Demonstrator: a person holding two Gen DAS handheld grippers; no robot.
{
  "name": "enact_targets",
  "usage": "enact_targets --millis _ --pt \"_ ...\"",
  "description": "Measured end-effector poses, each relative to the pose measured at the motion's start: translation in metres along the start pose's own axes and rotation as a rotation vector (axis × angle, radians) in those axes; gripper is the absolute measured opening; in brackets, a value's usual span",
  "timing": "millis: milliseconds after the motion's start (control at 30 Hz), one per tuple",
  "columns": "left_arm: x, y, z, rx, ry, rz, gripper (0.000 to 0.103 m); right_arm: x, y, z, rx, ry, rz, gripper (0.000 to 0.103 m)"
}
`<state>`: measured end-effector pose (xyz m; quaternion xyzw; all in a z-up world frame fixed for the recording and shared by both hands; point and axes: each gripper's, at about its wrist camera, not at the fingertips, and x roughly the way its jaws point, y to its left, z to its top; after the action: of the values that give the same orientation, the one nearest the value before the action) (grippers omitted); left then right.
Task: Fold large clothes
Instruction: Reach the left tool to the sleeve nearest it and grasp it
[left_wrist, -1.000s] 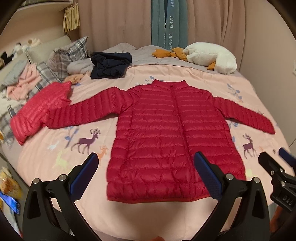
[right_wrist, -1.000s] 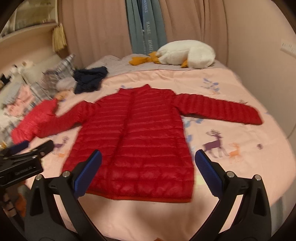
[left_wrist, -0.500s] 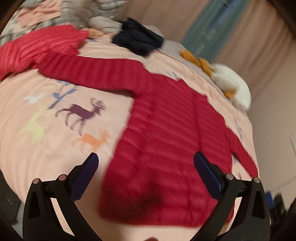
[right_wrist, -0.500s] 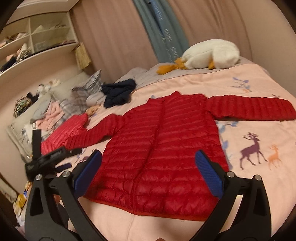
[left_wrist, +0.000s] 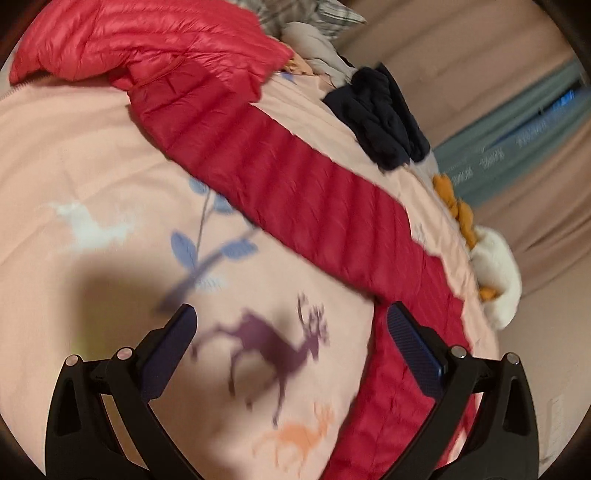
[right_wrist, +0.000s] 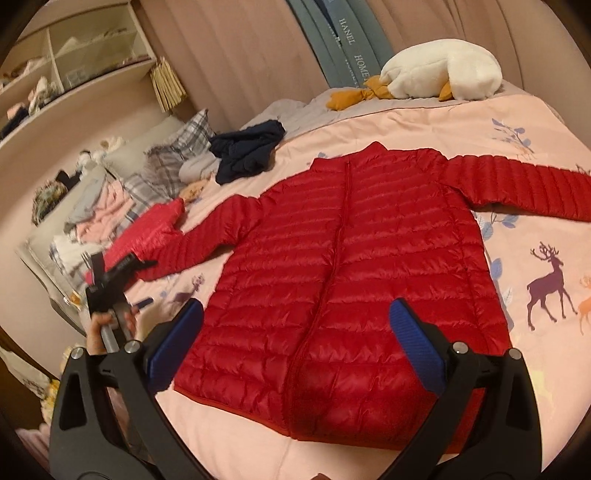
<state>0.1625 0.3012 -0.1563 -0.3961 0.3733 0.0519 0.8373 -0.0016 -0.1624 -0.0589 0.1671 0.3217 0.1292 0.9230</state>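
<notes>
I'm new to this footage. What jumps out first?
A red puffer jacket lies spread flat, front up, in the middle of the pink deer-print bedspread, sleeves out to both sides. A white plush goose lies at the bed's far edge. Both tools are open, holding nothing.

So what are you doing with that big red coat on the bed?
Getting ready to fold it. The red puffer jacket lies flat on the pink bedspread, zipped, sleeves spread out. The left tool hangs open above the bedspread near one sleeve; the right tool hangs open above the hem. Nothing is gripped yet.
</notes>
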Motion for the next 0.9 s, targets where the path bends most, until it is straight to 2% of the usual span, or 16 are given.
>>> enact_targets --millis 100,233,333,567,900 --pt "0.013 0.023 0.025 -0.099 -0.003 -0.072 0.102 0.009 0.002 0.002 -0.017 0.01 -0.024 0.101" --pt "0.033 0.051 0.043 -0.229 0.0 -0.13 0.102 0.023 -0.002 0.005 -0.001 0.029 -0.028 0.101" --pt "0.039 0.057 0.052 -0.25 -0.034 -0.142 0.102 0.034 -0.005 0.008 0.007 0.04 -0.033 0.101" --pt "0.062 0.052 0.088 -0.26 -0.061 -0.128 0.102 0.055 -0.008 0.013 0.016 0.065 -0.041 0.101" --pt "0.076 0.057 0.12 -0.361 -0.144 -0.079 0.102 0.088 -0.001 0.016 -0.002 0.116 -0.056 0.101"
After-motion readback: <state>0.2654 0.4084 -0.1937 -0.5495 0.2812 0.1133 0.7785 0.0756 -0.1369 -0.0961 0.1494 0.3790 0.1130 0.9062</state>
